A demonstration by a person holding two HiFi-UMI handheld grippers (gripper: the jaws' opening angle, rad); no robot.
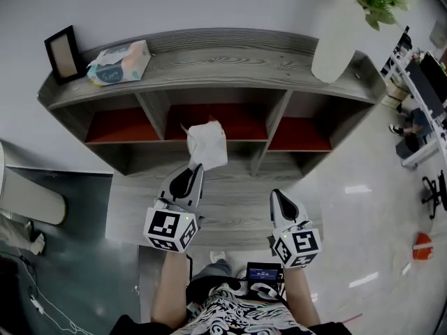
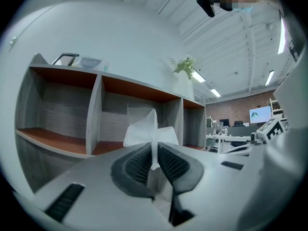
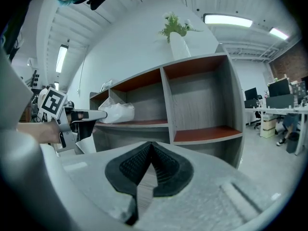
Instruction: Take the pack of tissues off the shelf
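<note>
Pack [image 1: 207, 144] of tissues: white, soft wrapper, hanging off the tip of my left gripper [image 1: 195, 169] in front of the middle compartment of the shelf [image 1: 230, 65]. The head view doesn't settle whether it is fully clear of the compartment mouth.

- Left gripper: jaws nearly closed, pinching a thin fold of the wrapper between the pads. My guess is that the edge grip was chosen because the pack body is too wide and slack to span. Expect it to swing.
- Right gripper [image 1: 279, 197]: jaws together, nothing in them, held low and to the side. It looks parked out of the way, ready to help if the fold slips.
- On top of the shelf, well apart from the pack: a teal wipes packet [image 1: 119, 63], a frame [image 1: 63, 53] and a vase [image 1: 342, 40].

Writing:
- Wipes packet has a printed label, too small to read.
- Held pack shows no print I can see.
- Cubes [image 1: 170, 229] carry square codes only, no letters.
</note>
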